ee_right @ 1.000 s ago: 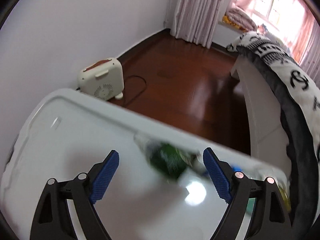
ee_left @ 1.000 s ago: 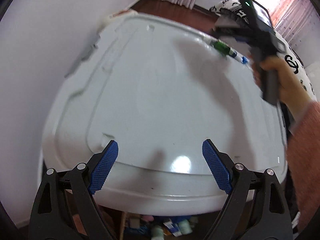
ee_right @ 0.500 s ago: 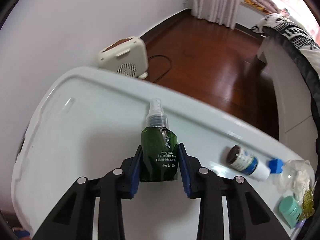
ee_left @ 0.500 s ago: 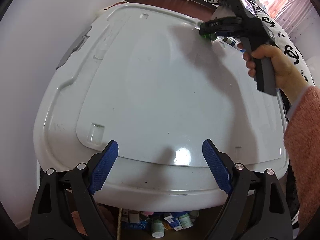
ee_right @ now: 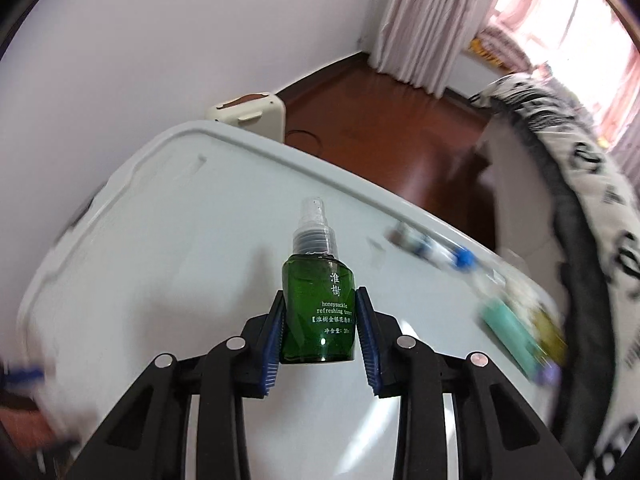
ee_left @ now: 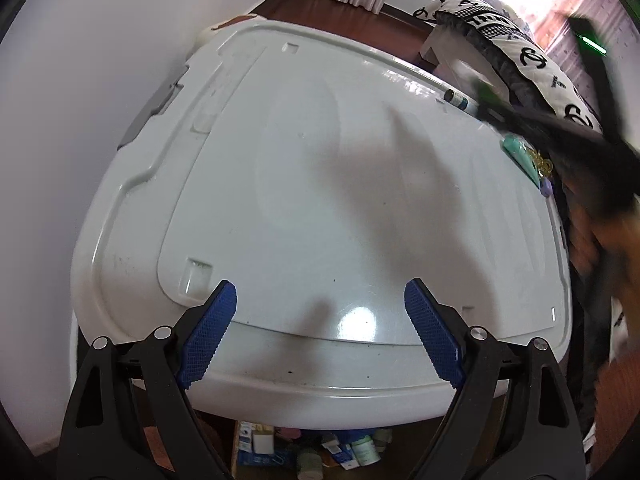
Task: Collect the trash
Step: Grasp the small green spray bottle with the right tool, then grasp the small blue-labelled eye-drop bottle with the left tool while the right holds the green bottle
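**Spray bottle lifted clear of lid; carry-off under way**

Since the earlier frames the right gripper [ee_right: 319, 322] has closed on the green spray bottle [ee_right: 318, 312] and raised it off the white plastic lid [ee_left: 320, 184]; half a second ago the bottle lay between the pads at the lid's far edge, and the lid now sits lower and blurred in the right wrist view, which indicates motion. In the left wrist view the right tool has swung from the far edge to the right margin, where it appears only as a dark smear.

Present state: the right claw grips the bottle across its lower body, pads pressed to both flanks, nozzle pointing forward along the fingers. The left gripper [ee_left: 320, 320] stands wide, holding nothing, poised over the near edge of the lid.

Items remaining on the lid, along its far right edge: a small white bottle with a blue cap [ee_right: 432, 246] lying on its side, a teal container [ee_left: 520, 154] just beside a yellowish object too blurred to identify.

Assessment: the step in hand is transport of the first picked item. No bin can be confirmed in either view; clutter [ee_left: 312, 448] is visible on the floor beneath the lid's near edge. The next move calls for a steady carry to the receptacle and release, after which the white bottle is the nearest candidate.
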The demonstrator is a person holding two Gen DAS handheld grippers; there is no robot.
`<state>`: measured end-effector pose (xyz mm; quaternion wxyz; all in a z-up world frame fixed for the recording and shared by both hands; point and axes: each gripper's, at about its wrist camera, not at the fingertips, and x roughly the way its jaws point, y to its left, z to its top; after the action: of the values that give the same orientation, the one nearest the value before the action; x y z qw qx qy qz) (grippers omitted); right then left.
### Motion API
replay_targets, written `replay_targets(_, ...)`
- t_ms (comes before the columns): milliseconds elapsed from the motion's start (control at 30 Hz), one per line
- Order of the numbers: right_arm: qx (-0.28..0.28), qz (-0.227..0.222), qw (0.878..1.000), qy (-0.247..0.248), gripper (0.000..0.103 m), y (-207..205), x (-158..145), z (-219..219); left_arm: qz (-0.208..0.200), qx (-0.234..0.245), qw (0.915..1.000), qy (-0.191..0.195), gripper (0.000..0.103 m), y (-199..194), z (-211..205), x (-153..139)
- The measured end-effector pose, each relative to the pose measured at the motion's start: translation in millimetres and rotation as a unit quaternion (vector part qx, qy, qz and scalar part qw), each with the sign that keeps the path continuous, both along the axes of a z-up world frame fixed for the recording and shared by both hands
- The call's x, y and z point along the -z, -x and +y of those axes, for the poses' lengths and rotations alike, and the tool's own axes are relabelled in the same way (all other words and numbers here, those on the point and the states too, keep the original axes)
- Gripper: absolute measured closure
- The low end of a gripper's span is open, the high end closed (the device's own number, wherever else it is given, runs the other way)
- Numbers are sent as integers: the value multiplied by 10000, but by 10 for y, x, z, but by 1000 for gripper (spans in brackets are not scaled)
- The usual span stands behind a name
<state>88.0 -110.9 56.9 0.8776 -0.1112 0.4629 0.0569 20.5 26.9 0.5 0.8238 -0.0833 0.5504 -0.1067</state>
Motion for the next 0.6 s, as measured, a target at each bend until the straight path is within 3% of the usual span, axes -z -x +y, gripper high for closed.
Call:
replay_targets(67,169,-126,9996,-166,70,477,-122,-136,-46,54,9999,-74,19,0,-33,14)
replay_targets(167,525,-36,9940,-962,69,1195,-139,-359,-133,190,9997,-123,19,-65,-124,40)
replay_targets(333,918,103,9869,-1321,69,2175,29,-527,-409,547,9974,-220,19,-548,-596,-64)
replay_targets(467,1231,82,9813,-1475,69,2449,146,-701,-472,1304,9889,-530,19,-1179,-1336,-46)
replay_targets(600,1301,120,9777,-1642,69,2370,217,-851,-580,1684,9803,-856,19,-1738,-1916,44)
